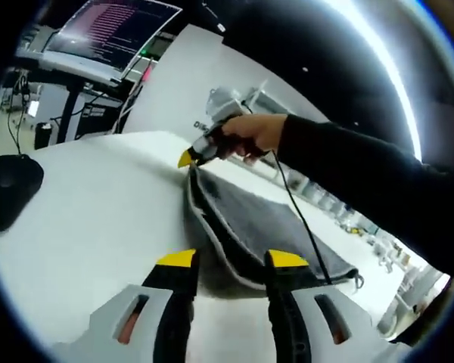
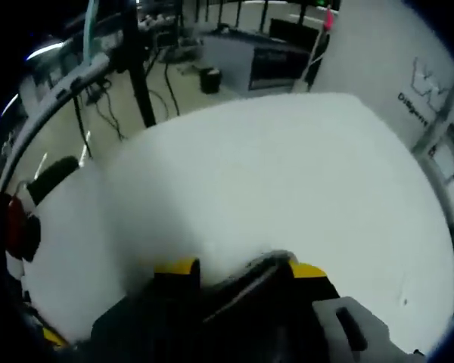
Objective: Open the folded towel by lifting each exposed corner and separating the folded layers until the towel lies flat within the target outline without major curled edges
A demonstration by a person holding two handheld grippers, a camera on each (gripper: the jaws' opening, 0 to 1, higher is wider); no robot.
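The dark grey towel (image 1: 265, 227) with a pale hem lies on the white table (image 1: 98, 219). One hemmed edge is raised and runs between the two grippers. My left gripper (image 1: 233, 261) holds the near end of that edge, the cloth bunched between its yellow-tipped jaws. A hand holds my right gripper (image 1: 188, 159) at the far end, shut on the towel's far corner. In the right gripper view, a grey strip of towel (image 2: 250, 278) is pinched in my right gripper (image 2: 244, 269), above bare table (image 2: 287, 174).
A black mouse (image 1: 11, 189) sits on the table's left side. A monitor (image 1: 113, 30) on a stand rises beyond the far edge. A black sleeve (image 1: 363, 178) reaches over the towel. Past the table edge are floor, cables and stand legs (image 2: 140, 83).
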